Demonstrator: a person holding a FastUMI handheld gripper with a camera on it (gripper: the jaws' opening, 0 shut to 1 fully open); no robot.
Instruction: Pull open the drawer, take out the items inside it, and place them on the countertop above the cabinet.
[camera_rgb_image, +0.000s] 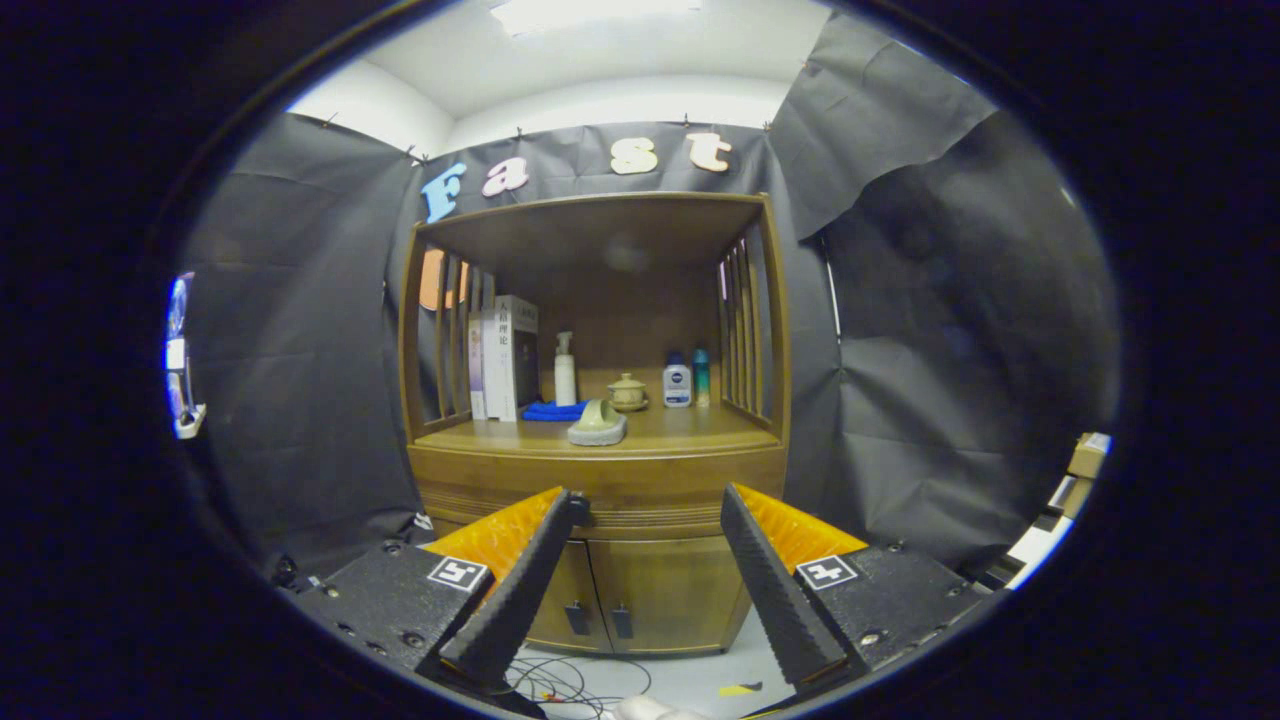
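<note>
Facing the shut drawer (600, 485) at twelve o'clock, gripper (648, 505) gapes, holding nothing; fingers could slip off its smooth front.

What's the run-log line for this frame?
phase: approach | gripper: open, jaws apart, holding nothing | drawer: closed, beyond jaws | countertop: slipper, bottles, books

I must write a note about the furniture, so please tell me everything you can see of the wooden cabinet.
The wooden cabinet looks brown and polished. Its open shelf has slatted sides and a roof board; its countertop carries books, bottles, a blue cloth, a small lidded pot and a pale slipper-like thing. Below, a curved drawer front looks shut, above two closed doors with dark handles. The open gripper is apart from it.
</note>
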